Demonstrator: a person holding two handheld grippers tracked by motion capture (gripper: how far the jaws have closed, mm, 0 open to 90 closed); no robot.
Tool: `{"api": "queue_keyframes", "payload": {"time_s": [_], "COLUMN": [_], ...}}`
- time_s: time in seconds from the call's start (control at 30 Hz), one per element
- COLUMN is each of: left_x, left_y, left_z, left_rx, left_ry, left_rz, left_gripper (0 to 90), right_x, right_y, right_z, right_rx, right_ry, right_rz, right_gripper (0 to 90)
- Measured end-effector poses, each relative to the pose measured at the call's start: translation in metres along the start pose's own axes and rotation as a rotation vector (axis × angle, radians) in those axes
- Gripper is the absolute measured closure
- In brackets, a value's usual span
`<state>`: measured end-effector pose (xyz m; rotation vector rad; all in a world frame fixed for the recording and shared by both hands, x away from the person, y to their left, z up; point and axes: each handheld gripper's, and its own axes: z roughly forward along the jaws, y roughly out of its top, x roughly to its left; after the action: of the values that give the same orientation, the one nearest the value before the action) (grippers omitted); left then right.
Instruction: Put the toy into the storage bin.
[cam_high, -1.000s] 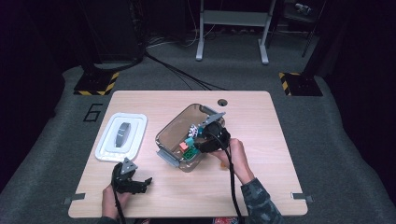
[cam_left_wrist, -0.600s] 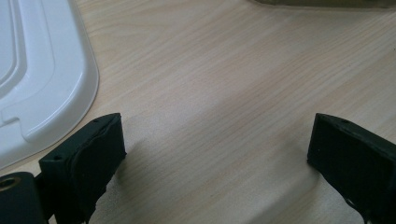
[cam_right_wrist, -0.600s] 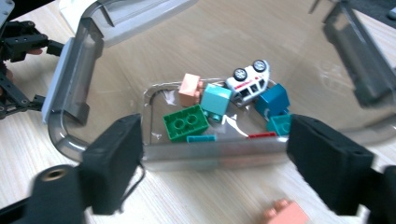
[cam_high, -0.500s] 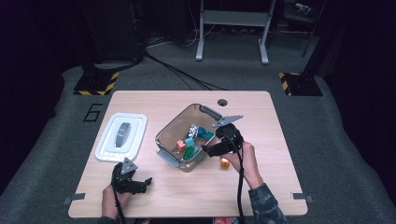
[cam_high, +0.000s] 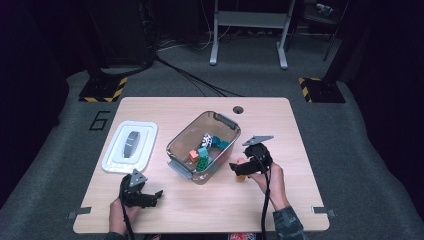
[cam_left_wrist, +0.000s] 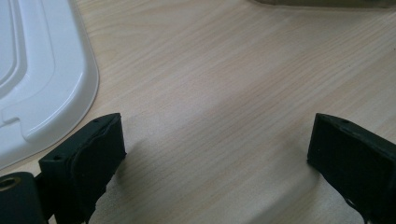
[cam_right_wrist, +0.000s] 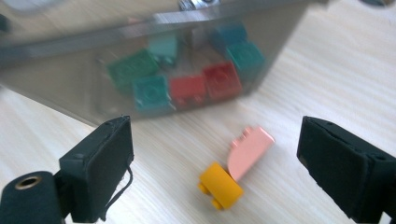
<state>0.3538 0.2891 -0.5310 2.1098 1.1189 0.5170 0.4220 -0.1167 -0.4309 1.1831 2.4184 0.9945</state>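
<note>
Our right gripper (cam_right_wrist: 215, 172) has just been opening; its fingers (cam_right_wrist: 100, 170) stand wide, the yellow brick (cam_right_wrist: 220, 185) and pink sloped brick (cam_right_wrist: 249, 151) lying loose between them on the tabletop (cam_right_wrist: 336, 70), touching each other. Our left gripper (cam_left_wrist: 215, 158) fingers are open over bare wood.

The high view looks forward and down from above the person's side, taking in the whole worktop (cam_high: 300, 200). The left gripper view sits low and close over the wood, beside the white lid (cam_left_wrist: 42, 84). The right gripper view, equally close, faces the clear bin (cam_right_wrist: 60, 79); the high view shares both.
</note>
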Motion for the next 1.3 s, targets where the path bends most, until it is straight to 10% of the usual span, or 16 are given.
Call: {"api": "queue_keyframes", "payload": {"time_s": [0.6,1.3], "left_x": [0.000,0.000], "left_y": [0.000,0.000], "left_z": [0.000,0.000], "left_rx": [0.000,0.000], "left_ry": [0.000,0.001], "left_rz": [-0.002,0.000], "left_gripper": [3.9,3.9], "right_x": [-0.018,-0.029], "right_y": [-0.027,-0.017], "right_z": [0.039,0.056], "right_rx": [0.076,0.082], "right_ry": [-0.042,-0.067], "right_rz": [0.099,0.140], "right_gripper": [15.9,50.7]}}
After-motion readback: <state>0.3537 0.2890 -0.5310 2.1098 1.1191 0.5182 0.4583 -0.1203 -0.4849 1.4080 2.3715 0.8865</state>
